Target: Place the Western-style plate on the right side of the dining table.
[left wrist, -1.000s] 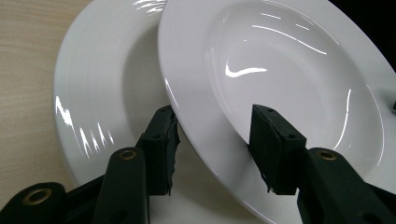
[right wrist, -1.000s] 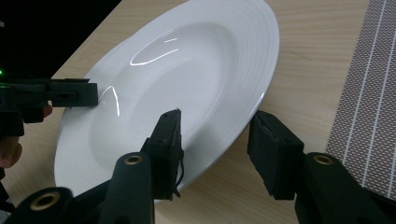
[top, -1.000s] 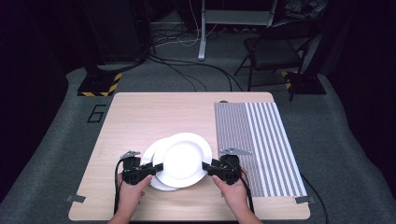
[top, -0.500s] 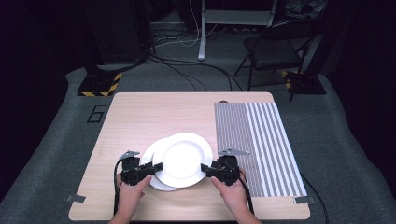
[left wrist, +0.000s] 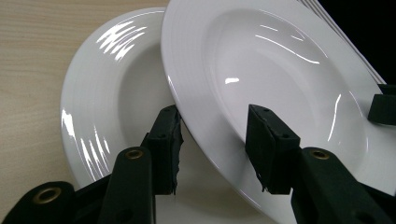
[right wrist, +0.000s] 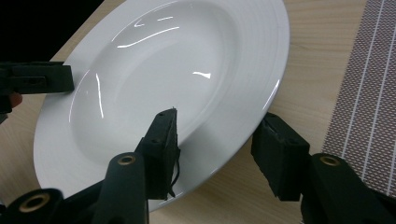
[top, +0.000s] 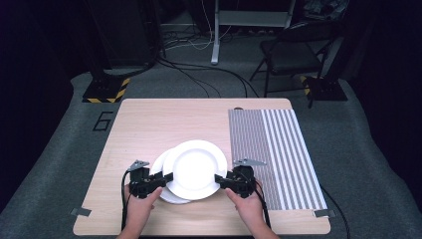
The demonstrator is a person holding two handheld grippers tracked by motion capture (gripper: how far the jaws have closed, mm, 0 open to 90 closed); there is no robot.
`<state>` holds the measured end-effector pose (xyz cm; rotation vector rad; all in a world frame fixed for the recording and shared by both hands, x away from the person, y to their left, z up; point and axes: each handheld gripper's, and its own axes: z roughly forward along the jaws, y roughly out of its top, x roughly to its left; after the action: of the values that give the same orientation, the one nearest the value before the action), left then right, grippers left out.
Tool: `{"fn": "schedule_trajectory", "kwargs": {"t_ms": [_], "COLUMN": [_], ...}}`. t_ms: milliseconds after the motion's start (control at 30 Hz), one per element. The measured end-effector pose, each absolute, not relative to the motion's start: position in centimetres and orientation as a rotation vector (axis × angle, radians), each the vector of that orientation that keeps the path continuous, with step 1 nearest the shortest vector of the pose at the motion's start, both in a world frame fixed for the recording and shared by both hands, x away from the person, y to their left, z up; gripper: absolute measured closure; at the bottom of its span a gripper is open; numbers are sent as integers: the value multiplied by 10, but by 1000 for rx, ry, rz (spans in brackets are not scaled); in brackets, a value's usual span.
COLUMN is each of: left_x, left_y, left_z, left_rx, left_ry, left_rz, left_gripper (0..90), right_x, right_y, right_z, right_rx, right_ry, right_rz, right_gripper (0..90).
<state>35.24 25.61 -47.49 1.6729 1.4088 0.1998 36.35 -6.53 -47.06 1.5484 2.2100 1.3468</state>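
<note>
Two white deep plates lie near the table's front edge. The upper plate (top: 194,168) (left wrist: 280,60) (right wrist: 177,60) overlaps the right part of the lower plate (top: 158,168) (left wrist: 107,93). My left gripper (top: 166,178) (left wrist: 212,135) straddles the upper plate's left rim. Its jaws have just been closing, and a gap still shows at the pads. My right gripper (top: 220,180) (right wrist: 217,140) straddles the same plate's right rim. Those jaws have just been opening and stand off the rim.
The plates rest on a light wooden table (top: 164,124). A striped placemat (top: 276,154) (right wrist: 369,93) covers its right side, just beyond my right hand. On the floor past the table are cables, a chair (top: 291,55) and a stand.
</note>
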Motion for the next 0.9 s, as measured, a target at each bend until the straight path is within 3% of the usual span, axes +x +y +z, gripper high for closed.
{"fn": "schedule_trajectory", "kwargs": {"t_ms": [900], "left_x": [349], "left_y": [255], "left_z": [-466], "left_rx": [1663], "left_ry": [1386], "left_rz": [218], "left_gripper": [569], "right_x": [362], "right_y": [-67], "right_z": [-466], "right_rx": [1559], "right_ry": [2181], "right_rz": [1374], "right_gripper": [499]}}
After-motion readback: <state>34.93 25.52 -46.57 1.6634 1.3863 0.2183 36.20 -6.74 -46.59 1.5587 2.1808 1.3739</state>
